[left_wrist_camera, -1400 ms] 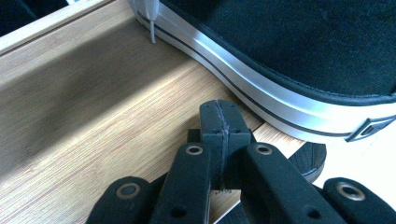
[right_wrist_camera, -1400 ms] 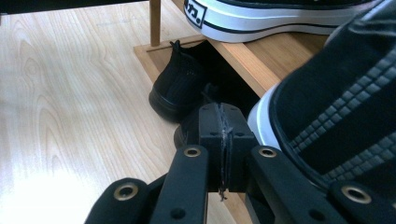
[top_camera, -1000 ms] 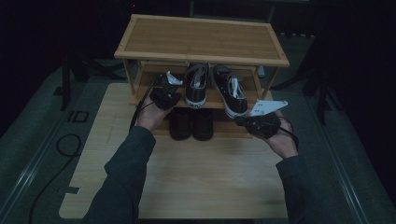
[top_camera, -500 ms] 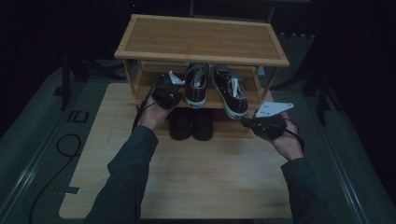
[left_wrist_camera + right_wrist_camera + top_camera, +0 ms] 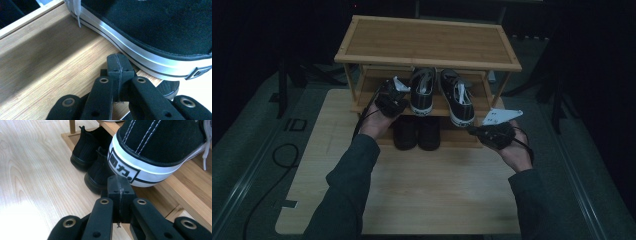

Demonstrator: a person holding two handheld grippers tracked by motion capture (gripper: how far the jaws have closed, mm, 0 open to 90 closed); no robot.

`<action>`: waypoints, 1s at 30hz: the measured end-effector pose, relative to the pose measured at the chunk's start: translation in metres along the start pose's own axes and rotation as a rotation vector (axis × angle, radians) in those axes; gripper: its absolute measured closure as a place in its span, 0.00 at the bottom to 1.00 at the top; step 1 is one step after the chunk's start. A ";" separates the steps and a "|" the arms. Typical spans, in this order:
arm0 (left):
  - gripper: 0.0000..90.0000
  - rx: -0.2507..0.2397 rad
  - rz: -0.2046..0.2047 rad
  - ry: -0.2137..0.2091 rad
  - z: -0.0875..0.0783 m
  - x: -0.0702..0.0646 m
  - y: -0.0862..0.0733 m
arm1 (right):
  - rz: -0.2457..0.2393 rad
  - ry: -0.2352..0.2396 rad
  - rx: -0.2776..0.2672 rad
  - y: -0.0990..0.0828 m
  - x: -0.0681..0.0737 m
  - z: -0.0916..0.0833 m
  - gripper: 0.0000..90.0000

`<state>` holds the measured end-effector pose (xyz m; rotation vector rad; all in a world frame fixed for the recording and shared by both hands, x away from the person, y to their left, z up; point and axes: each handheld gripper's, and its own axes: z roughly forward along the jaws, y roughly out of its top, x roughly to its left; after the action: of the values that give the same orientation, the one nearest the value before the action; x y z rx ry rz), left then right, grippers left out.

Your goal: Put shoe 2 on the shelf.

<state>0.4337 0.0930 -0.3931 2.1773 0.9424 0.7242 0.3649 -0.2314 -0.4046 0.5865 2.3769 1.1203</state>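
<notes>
Black-and-white sneakers (image 5: 439, 95) on the shelf (image 5: 377, 87), we see our left gripper (image 5: 118, 61) clenched empty just beside one sole, our right gripper (image 5: 118, 183) clenched empty, just below the other's heel.

Matt black canvas sneaker (image 5: 160, 142) with glossy white rubber sole, on smooth pale wooden shelf (image 5: 50, 70).

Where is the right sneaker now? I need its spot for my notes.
In the high view the right sneaker sits on the rack's middle shelf, beside the left sneaker, heel overhanging near the right gripper.
</notes>
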 end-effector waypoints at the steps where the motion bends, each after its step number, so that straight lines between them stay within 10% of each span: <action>1: 1.00 -0.002 0.000 -0.002 0.000 0.000 0.000 | -0.003 0.000 -0.001 0.001 0.000 0.001 1.00; 30: 1.00 -0.017 -0.009 -0.011 0.000 0.002 -0.003 | 0.016 -0.047 -0.047 0.024 0.008 0.029 1.00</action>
<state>0.4331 0.0960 -0.3947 2.1593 0.9363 0.7124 0.3786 -0.1958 -0.4039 0.6094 2.3035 1.1532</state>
